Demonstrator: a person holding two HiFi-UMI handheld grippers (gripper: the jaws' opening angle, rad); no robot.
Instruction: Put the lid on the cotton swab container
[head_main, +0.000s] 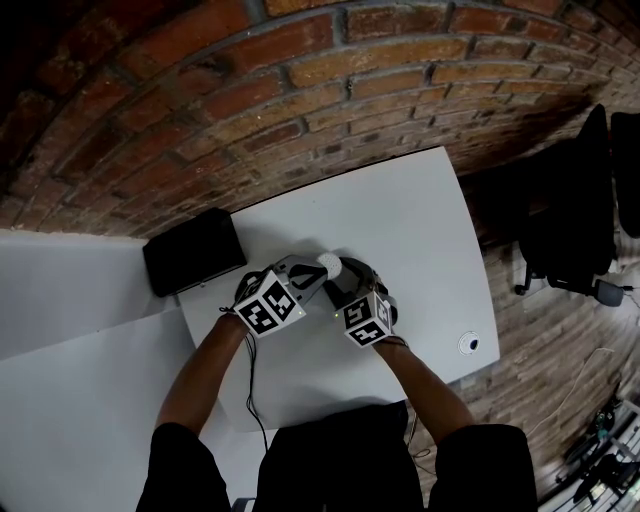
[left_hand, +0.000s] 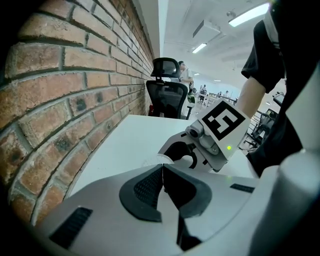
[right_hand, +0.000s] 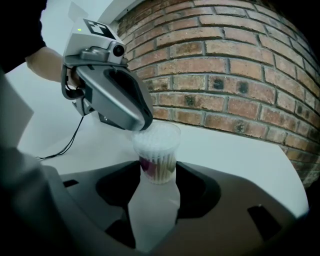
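The cotton swab container (right_hand: 157, 160) is standing upright near the middle of the white table (head_main: 420, 220), close to the brick wall (right_hand: 225, 75). It is packed with swabs, tips up. The right gripper (right_hand: 157, 172) is clamping it: both pads are pressing on the lower body, one on each side, and are holding it upright.

The clear lid (right_hand: 159, 131) is sitting over the container's mouth. Whether it is fully seated cannot be confirmed, since the near-left rim is covered. The left gripper (right_hand: 137, 122) is meeting that rim from above. Its jaws are pressed together, and in the left gripper view they appear to be pinching the lid's thin edge (left_hand: 151, 161).

Assessment: the seating step is under way. To do it well, the right gripper should be bracing the body without squeezing the soft wall out of round. The left should be bringing the lid level and pressing straight down along the container's axis, since a tilted lid will be catching on one side. It should be letting go only once the rim is sitting evenly all round.

A black box (head_main: 195, 252) is resting well clear at the table's left.
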